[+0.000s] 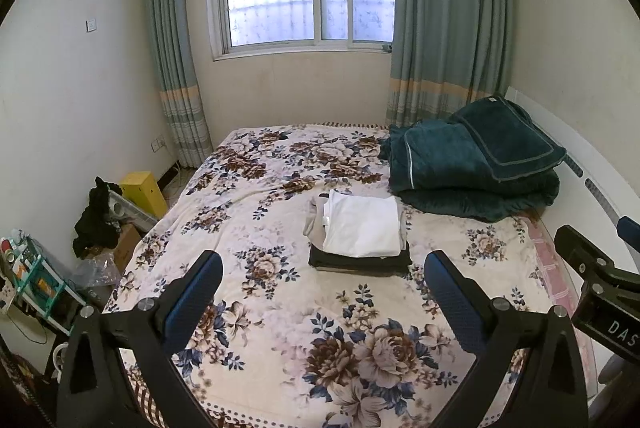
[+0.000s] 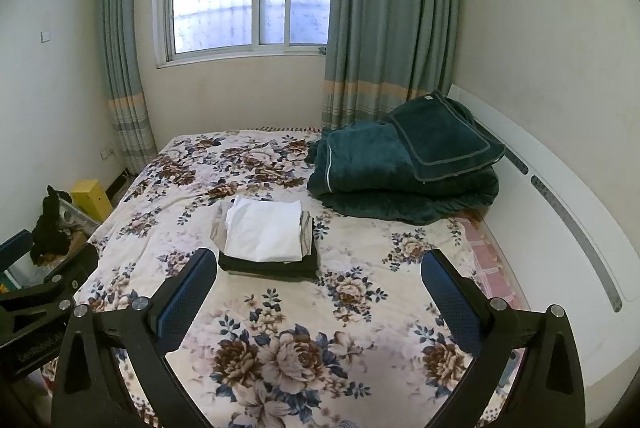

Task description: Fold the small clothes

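I hold my left claw [image 1: 322, 282] and right claw [image 2: 318, 278] spread, empty, above the bed [image 1: 280, 340]; the folded stack [image 1: 360, 234] looks finished.

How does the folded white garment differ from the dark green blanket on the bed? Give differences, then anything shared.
The white garment is small, thin and flat; the green blanket is bulky and thick.
The white garment tops a stack of folded clothes mid-bed; the green blanket sits by the headboard, under a matching pillow.
Both are folded and rest on the floral bedspread.
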The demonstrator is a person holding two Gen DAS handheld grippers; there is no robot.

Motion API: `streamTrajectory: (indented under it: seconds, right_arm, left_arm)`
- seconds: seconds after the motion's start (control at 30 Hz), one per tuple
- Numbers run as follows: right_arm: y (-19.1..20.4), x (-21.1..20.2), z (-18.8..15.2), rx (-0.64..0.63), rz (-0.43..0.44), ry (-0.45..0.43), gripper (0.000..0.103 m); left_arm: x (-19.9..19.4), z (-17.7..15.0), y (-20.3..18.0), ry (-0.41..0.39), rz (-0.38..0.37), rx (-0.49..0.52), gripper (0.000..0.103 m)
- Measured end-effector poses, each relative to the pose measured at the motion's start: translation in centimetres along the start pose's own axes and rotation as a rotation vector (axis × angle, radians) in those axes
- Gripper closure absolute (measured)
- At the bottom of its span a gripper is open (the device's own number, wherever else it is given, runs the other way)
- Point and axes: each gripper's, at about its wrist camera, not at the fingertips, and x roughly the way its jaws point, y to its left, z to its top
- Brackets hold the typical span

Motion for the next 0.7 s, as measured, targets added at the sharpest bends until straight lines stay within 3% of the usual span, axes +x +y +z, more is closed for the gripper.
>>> streamTrajectory:
  seconds: [0.7]
  right_arm:
    - [-0.4,0.5,0.6,0.006,0.016,0.0,0.0]
  left_arm:
    - [-0.8,1.5,0.1,-0.032,0.007,-0.008,0.0]
